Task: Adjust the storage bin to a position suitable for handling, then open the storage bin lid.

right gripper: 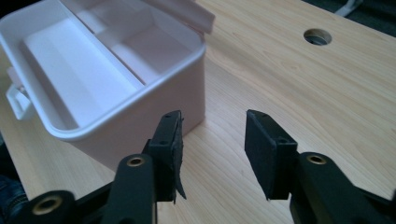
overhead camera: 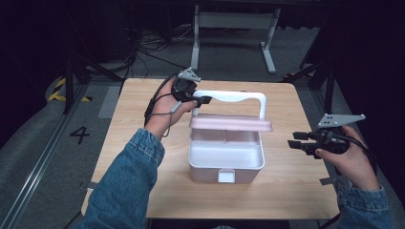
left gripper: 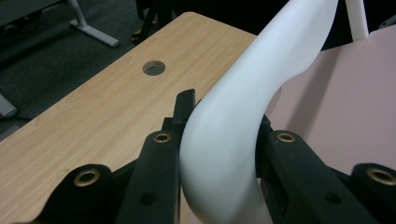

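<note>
A pink box (overhead camera: pixel 226 162) stands open in the middle of the wooden table (overhead camera: pixel 296 191), its lid (overhead camera: pixel 230 123) tipped up behind it. A white carry handle (overhead camera: pixel 239 97) arches above the lid. My left gripper (overhead camera: pixel 200 101) is shut on the handle's left corner. In the left gripper view the handle (left gripper: pixel 233 130) runs up between the black jaws of that gripper (left gripper: pixel 224 112). My right gripper (overhead camera: pixel 295 140) hovers to the right of the box, open and holding nothing. In the right gripper view this gripper (right gripper: pixel 215 135) points past the box's corner (right gripper: pixel 187 84) at bare tabletop.
The box (right gripper: pixel 116 93) has a white inner tray (right gripper: pixel 70 70) split into compartments and a white latch (overhead camera: pixel 226 176) on its front wall. A cable hole (right gripper: pixel 317 36) is cut in the tabletop. A white desk frame (overhead camera: pixel 234 28) stands on the floor beyond.
</note>
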The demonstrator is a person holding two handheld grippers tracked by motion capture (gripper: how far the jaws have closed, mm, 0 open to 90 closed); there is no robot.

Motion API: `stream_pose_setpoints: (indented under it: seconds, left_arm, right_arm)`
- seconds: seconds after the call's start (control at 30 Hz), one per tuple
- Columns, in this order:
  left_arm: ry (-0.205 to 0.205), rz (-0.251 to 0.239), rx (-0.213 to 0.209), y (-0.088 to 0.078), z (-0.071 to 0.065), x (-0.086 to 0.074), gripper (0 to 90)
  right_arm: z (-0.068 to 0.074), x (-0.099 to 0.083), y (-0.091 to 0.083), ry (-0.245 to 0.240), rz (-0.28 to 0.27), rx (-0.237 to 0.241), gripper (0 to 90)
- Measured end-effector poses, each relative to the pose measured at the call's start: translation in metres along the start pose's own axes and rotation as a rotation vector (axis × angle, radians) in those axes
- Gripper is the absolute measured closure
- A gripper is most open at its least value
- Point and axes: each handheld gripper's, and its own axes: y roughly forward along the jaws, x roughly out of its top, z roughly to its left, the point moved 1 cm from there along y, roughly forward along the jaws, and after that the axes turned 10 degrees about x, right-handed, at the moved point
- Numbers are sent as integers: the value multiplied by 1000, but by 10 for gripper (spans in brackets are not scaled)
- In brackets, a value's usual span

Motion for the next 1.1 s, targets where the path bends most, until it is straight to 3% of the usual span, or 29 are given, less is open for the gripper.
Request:
stream_pose_setpoints:
  seconds: [0.1,0.2,0.27,0.57,0.83,1.1]
  left_arm:
    - [-6,-4,2,-1,0,-1,740]
    - [-10,-6,-1,-2,0,-1,736]
    - [-19,-6,-5,-2,0,-1,731]
    - [-25,-8,-17,-3,-1,-1,719]
    - [-26,-8,-20,-3,-1,-2,695]
    - [-25,6,-40,-3,-3,-7,680]
  right_arm:
    - [4,3,1,-13,-10,12,626]
    - [11,8,4,-26,-23,38,716]
    - [20,12,8,-30,-38,91,790]
    - [38,22,21,-67,-92,201,887]
    - [37,25,41,-66,-113,276,900]
    - [38,28,48,-68,-142,288,900]
